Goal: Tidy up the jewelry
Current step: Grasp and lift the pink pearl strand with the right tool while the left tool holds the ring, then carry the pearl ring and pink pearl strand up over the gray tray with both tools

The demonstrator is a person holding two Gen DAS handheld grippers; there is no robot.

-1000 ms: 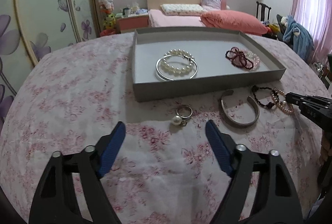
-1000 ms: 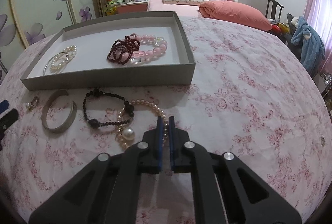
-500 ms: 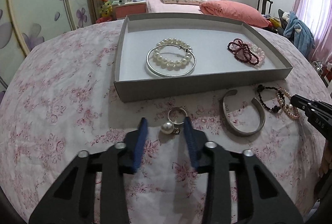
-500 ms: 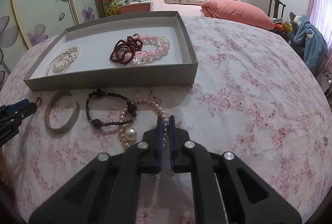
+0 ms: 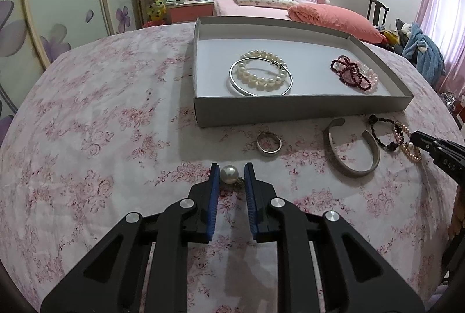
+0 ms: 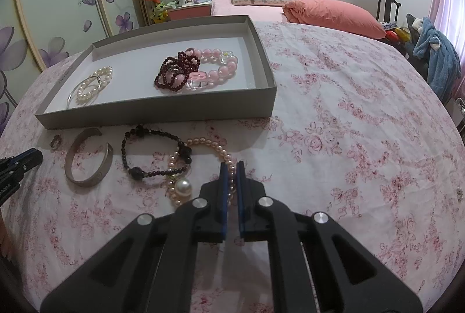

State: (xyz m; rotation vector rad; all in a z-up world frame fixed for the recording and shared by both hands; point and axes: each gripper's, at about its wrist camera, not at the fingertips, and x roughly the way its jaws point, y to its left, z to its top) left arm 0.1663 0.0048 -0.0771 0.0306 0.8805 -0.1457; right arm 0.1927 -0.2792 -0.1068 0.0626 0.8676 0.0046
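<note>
A white pearl charm (image 5: 229,174) lies on the flowered cloth between the blue pads of my left gripper (image 5: 231,167). Its jaws are closing, and a sliver of gap still shows on the pearl's right side. A silver ring (image 5: 269,142) sits just beyond it. My right gripper (image 6: 232,166) is shut on a strand of the pink pearl bracelet (image 6: 209,143), which tangles with a black bead bracelet (image 6: 125,150). A silver cuff (image 6: 87,179) lies to their left. The grey tray (image 5: 290,109) behind holds a white pearl bracelet inside a bangle (image 5: 260,77) and red and pink beads (image 5: 353,73).
The table edge curves away on both sides under the pink flowered cloth (image 6: 348,109). Behind the table stand a bed (image 6: 334,14), a nightstand and a wardrobe with flower doors. A chair draped with blue clothing (image 6: 438,57) is at the far right.
My left gripper's jaws have come in from wide apart to just around the pearl charm, and the gripper has moved forward onto it. The right gripper has stayed shut on the pink strand.
</note>
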